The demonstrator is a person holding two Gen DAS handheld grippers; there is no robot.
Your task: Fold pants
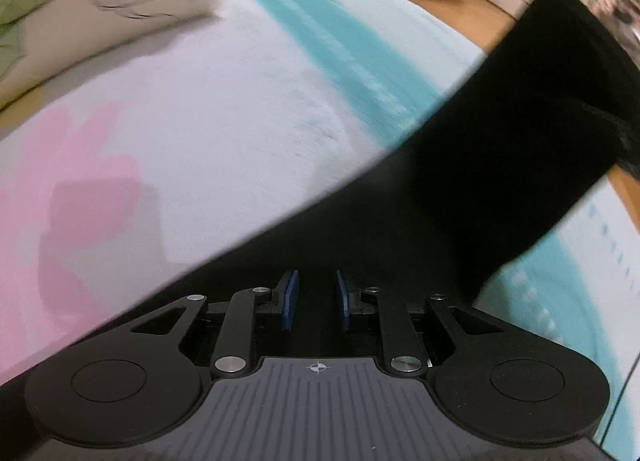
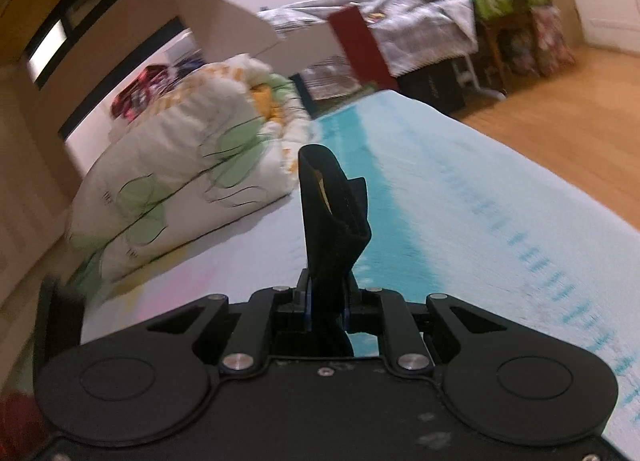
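Observation:
The black pants [image 1: 500, 149] stretch taut in the left wrist view, from under my left gripper [image 1: 318, 299] up to the upper right, above the bed. The left gripper's blue pads stand apart, with black cloth lying beneath and between them. In the right wrist view my right gripper [image 2: 327, 303] is shut on a bunched end of the pants [image 2: 334, 217], which sticks up past the fingers, with a yellowish inner patch showing.
A bed sheet [image 1: 224, 133] in white, pink and teal covers the bed. A rolled floral duvet [image 2: 192, 177] lies at the bed's far left. Wooden floor [image 2: 560, 101], a cluttered second bed [image 2: 420, 29] and bags lie beyond.

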